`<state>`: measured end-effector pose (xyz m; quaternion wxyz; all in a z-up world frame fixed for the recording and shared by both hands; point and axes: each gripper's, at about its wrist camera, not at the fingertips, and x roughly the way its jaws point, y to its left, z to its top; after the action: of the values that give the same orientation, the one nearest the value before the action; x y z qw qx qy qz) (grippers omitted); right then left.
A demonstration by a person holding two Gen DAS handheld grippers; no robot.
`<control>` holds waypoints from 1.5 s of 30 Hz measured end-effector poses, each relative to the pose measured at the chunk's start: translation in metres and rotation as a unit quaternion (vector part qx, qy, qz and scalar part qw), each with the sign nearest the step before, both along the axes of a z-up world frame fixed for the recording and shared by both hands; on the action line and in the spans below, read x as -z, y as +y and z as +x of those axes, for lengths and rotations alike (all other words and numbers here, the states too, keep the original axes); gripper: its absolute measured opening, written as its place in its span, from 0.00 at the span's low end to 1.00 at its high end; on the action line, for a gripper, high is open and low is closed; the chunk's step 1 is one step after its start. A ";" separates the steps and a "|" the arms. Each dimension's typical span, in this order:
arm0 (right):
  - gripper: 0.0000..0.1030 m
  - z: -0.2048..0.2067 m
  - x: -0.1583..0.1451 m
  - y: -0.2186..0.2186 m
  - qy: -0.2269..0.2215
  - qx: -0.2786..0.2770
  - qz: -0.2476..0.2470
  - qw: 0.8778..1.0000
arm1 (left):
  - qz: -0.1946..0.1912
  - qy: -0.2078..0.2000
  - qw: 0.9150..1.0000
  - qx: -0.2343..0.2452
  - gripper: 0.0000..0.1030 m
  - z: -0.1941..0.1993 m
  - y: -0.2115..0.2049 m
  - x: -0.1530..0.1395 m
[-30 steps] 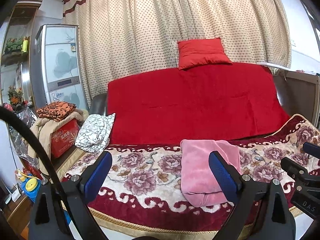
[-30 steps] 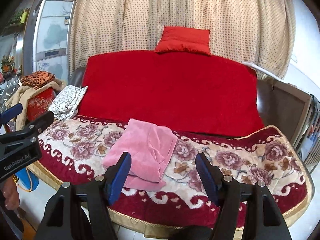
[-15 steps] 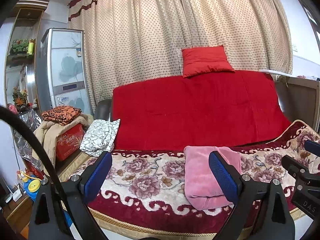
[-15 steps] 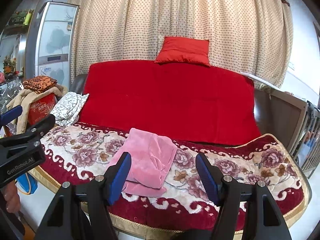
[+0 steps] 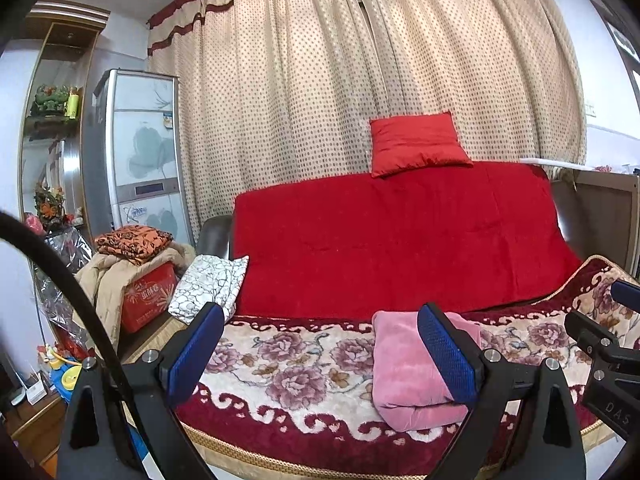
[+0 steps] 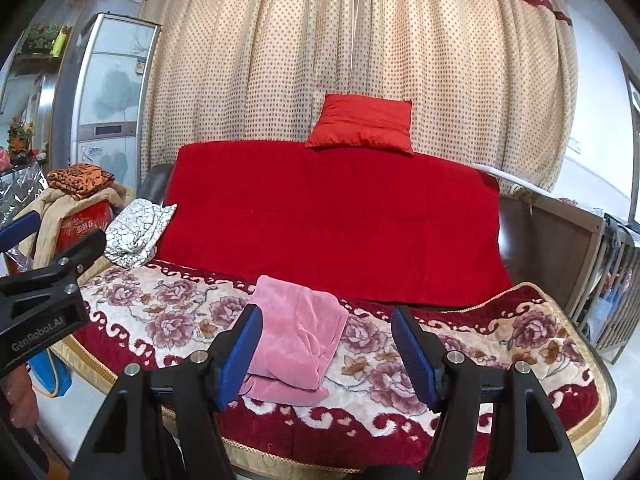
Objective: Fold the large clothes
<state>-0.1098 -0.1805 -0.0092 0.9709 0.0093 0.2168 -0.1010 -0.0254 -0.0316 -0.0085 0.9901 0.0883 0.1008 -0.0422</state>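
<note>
pink garment (image 6: 294,338): folded, lower centre, on floral blanket (image 6: 168,308) | long axis toward red backrest (image 6: 328,220), tilted right | left hand-held gripper (image 5: 320,354): wide, empty | right hand-held gripper (image 6: 326,354): wide, empty

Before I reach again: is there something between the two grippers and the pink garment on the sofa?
Nothing visible. The folded pink garment lies alone on the floral blanket, with both the left gripper and the right gripper open and apart from it.
</note>
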 end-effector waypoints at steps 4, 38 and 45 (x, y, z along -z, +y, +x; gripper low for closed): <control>0.69 -0.004 -0.005 0.000 -0.007 0.006 -0.003 1.000 | -0.002 -0.010 1.000 0.000 0.95 -0.008 0.000 -0.006; 0.70 -0.045 -0.030 -0.010 -0.032 0.041 -0.005 0.999 | -0.003 -0.030 0.999 0.016 0.97 -0.047 -0.004 -0.021; 0.70 -0.045 -0.028 -0.013 -0.027 0.045 -0.002 0.999 | -0.008 -0.028 0.999 0.021 0.98 -0.049 -0.004 -0.021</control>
<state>-0.1553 -0.1937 0.0189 0.9710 0.0197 0.1893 -0.1445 -0.0742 -0.0352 0.0125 0.9921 0.0836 0.0707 -0.0614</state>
